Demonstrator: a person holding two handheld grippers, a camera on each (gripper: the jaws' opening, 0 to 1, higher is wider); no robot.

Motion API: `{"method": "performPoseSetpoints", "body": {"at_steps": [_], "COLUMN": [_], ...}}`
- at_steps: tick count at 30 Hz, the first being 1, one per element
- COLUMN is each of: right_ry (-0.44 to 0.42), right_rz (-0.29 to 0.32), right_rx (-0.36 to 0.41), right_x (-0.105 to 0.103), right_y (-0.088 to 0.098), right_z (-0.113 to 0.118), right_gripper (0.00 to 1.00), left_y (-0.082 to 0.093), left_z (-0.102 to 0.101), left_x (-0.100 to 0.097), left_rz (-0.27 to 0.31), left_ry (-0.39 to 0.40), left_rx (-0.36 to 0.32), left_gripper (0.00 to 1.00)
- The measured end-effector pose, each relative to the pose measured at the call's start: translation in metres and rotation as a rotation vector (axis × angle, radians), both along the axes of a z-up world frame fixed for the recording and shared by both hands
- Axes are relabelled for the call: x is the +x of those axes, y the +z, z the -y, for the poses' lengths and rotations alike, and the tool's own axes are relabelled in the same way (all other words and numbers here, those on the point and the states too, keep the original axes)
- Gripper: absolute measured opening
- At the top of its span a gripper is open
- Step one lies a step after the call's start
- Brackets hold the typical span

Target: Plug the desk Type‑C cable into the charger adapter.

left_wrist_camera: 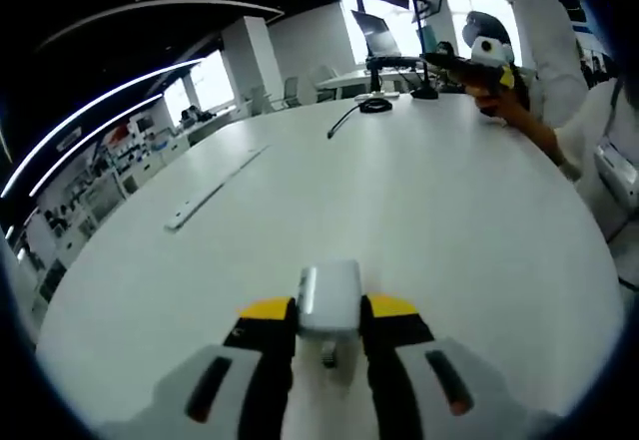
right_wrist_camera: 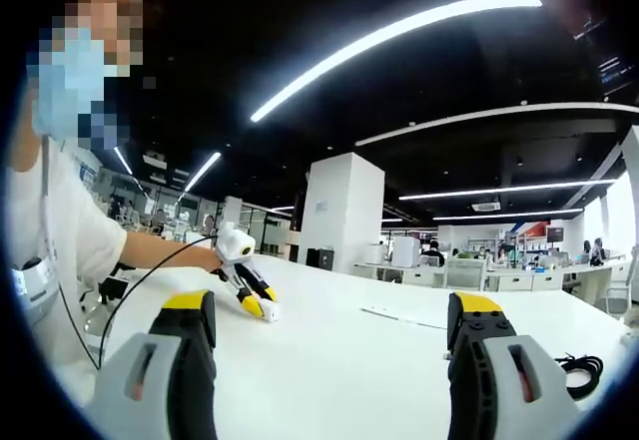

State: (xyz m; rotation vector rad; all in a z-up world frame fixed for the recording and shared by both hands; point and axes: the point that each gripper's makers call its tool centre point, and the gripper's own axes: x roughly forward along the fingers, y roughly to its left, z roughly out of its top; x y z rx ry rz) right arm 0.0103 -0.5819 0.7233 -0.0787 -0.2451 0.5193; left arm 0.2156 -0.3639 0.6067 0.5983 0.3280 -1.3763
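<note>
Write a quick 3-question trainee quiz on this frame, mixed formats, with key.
1. Short answer: what does the coiled black cable lie on?
2. True or false: the left tool is shut on the small white rectangular charger adapter.
3. Multiple choice: what sits between the jaws of the right tool? A) the cable B) the adapter C) nothing

Key:
1. The round white table, on the side far from the left tool.
2. True.
3. C, its jaws stand open with only table behind them.
</note>
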Motion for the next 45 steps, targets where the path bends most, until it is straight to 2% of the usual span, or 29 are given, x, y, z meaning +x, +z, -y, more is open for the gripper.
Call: {"method": "performPoseSetpoints", "body": {"at_steps": [20, 45], "right_ry": [0.002, 0.004], "right_rz": [-0.004, -0.009], "right_rx": [-0.007, -0.015], "right_x": [-0.001, 0.001], "right_y": [-0.002, -0.003], "right_z": [-0.001, -0.002], "right_gripper": [0.99, 0.99], "left_y": [-0.001, -0.001], "left_z": [0.001, -0.003], "left_x": [-0.031, -0.055], "left_rz": [0.006, -0.011], "left_ry": [-0.050, -0.090], "left_rx": [0.018, 0.004], "left_gripper": [0.26, 0.26]}}
